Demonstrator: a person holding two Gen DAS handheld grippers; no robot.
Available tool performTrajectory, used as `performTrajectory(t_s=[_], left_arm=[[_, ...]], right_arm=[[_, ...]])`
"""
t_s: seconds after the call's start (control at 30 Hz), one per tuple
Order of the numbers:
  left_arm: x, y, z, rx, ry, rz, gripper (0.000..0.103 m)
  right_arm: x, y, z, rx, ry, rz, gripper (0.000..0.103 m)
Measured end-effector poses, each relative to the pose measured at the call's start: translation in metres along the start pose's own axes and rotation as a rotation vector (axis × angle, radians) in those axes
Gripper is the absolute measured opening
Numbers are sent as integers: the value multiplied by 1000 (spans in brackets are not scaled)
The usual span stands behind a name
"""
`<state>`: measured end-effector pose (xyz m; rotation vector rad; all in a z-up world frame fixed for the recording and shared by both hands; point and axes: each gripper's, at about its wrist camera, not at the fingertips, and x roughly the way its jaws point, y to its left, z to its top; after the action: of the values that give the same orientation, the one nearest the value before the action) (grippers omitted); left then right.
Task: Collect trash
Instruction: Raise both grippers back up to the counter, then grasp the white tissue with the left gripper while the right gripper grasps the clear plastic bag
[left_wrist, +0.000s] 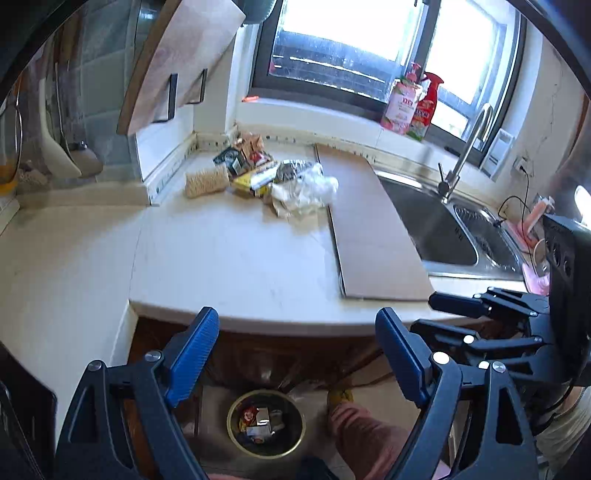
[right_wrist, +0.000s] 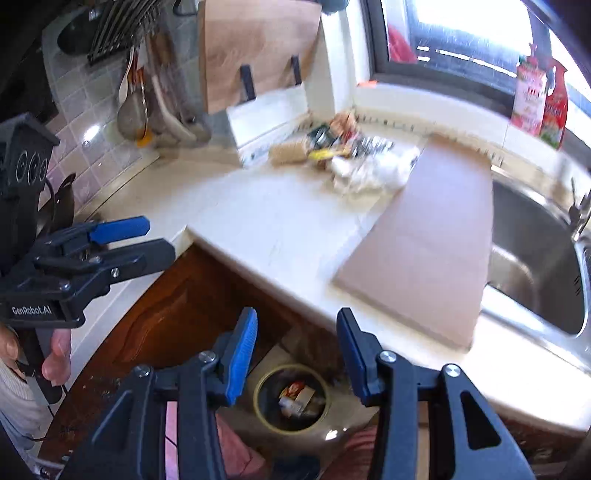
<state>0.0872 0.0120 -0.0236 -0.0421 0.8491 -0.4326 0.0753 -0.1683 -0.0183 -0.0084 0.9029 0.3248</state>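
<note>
Left gripper (left_wrist: 295, 343) and right gripper (right_wrist: 297, 350): jaws wide open, empty, poised above bin (left_wrist: 266, 422) at lower center for drops. Trash pile (left_wrist: 266, 175) sits upper center on tabletop (left_wrist: 229, 258), near the wall.

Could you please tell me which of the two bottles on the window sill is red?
The red spray bottle, standing right of the pink pump bottle, nearer the steel tap.

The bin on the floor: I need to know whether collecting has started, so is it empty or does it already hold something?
Not empty. The bin already holds several wrappers and small packets at its bottom.
</note>
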Motion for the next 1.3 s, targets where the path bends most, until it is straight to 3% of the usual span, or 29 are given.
performTrajectory(t_s=[0.07,0.2,0.43,0.6,0.97,1.07,1.1,1.13,1.17,1.3], left_arm=[[0,1,19,11,-13,-2,85],[17,6,51,34,10,18,85],[84,9,91,31,118,-38,85],[133,8,117,31,147,-50,85],[219,19,158,-34,195,-47,85],[231,18,160,-33,202,-42,85],[234,17,161,-29,203,-37,85],[237,16,162,-25,200,-28,85],[239,16,163,-24,198,-22,85],[250,21,167,-51,197,-10,85]], right_arm=[[0,-11,13,5,-18,-18,55],[10,-32,46,39,-32,-22,56],[49,-89,102,177,-18,2,56],[94,-121,128,243,9,5,56],[184,-158,149,302,103,20,56],[200,-163,147,322,114,62,56],[204,-165,146,331,110,86,52],[206,-165,145,331,111,106,39],[208,-165,145,332,118,131,32],[202,-169,144,357,77,170,30]])
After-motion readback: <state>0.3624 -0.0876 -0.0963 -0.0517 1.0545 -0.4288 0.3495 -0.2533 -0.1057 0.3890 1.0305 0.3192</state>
